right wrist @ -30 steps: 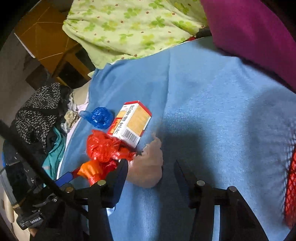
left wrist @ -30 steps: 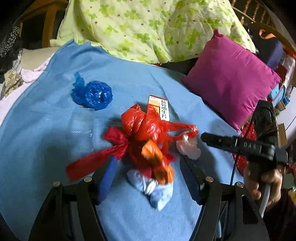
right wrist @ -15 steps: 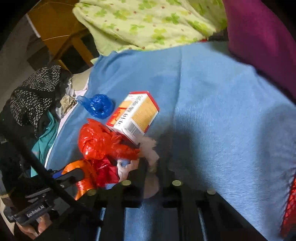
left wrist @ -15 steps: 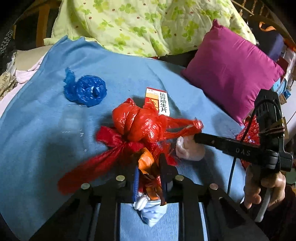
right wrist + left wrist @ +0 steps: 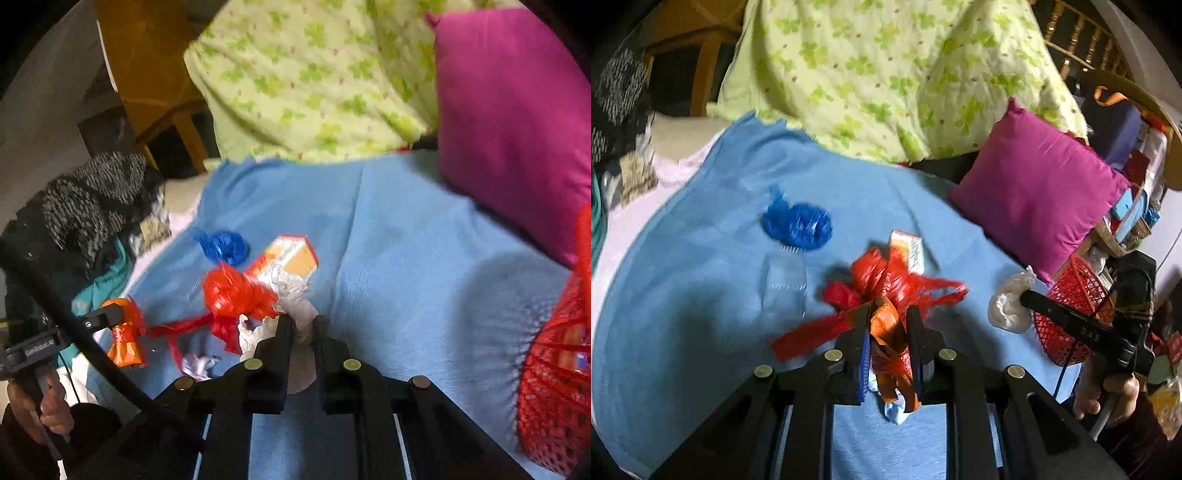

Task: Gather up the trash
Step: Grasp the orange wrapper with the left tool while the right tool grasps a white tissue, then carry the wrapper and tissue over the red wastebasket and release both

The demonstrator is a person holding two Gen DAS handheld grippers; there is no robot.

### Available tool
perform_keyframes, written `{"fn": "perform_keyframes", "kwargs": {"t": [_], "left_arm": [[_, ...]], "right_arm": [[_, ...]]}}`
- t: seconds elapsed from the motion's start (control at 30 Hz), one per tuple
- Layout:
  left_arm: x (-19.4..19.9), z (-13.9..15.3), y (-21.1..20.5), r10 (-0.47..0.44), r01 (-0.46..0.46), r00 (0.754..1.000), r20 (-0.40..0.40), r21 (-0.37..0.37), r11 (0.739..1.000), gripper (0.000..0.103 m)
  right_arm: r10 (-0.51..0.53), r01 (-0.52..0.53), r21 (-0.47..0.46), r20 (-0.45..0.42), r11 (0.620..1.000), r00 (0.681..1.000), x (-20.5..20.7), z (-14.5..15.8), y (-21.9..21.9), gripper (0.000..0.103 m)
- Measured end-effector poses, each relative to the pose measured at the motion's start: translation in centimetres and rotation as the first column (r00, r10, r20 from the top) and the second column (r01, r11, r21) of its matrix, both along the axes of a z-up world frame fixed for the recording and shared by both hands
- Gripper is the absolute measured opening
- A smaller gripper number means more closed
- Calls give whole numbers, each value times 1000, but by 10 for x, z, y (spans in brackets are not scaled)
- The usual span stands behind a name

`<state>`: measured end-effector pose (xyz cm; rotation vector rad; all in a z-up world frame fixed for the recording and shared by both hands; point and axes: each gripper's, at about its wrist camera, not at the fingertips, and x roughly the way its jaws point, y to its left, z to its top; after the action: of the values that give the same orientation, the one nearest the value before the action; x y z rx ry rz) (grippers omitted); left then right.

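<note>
My left gripper [image 5: 888, 314] is shut on an orange wrapper [image 5: 890, 332], lifted off the blue blanket [image 5: 701, 314]; it also shows in the right wrist view [image 5: 125, 332]. A red plastic bag [image 5: 886, 284] hangs with it. My right gripper [image 5: 301, 321] is shut on a white crumpled tissue [image 5: 295, 291], seen raised at the right in the left wrist view [image 5: 1010, 308]. A blue plastic bag [image 5: 799, 225], a clear bottle [image 5: 785, 288] and a medicine box [image 5: 908, 251] lie on the blanket. A red mesh basket [image 5: 1075, 306] stands at the right edge.
A magenta pillow [image 5: 1038, 188] and a green flowered quilt [image 5: 886, 74] lie at the back. Clothes [image 5: 85, 206] pile up at the left. A wooden headboard [image 5: 1082, 33] and cluttered shelves stand at the far right.
Both grippers have shut, the left on the orange wrapper, the right on the white tissue. Both have lifted their items off the blanket; the tissue moved right toward the basket.
</note>
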<state>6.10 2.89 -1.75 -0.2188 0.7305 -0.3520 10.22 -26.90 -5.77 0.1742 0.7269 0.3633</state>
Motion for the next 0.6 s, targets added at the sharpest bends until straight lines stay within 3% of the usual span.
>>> {"fn": "perform_keyframes", "kwargs": {"t": [0.33,0.6], "left_arm": [[-28,59,-60,-58,40,987,151,122,992,19],[-58,104,-120,-148,95,951,270,199,975,19]], "right_arm": [[-114,103,79,160,992,981,-83,54,-44,12],[-187,177,63,256,982,948,-130,107,-80,12]]}}
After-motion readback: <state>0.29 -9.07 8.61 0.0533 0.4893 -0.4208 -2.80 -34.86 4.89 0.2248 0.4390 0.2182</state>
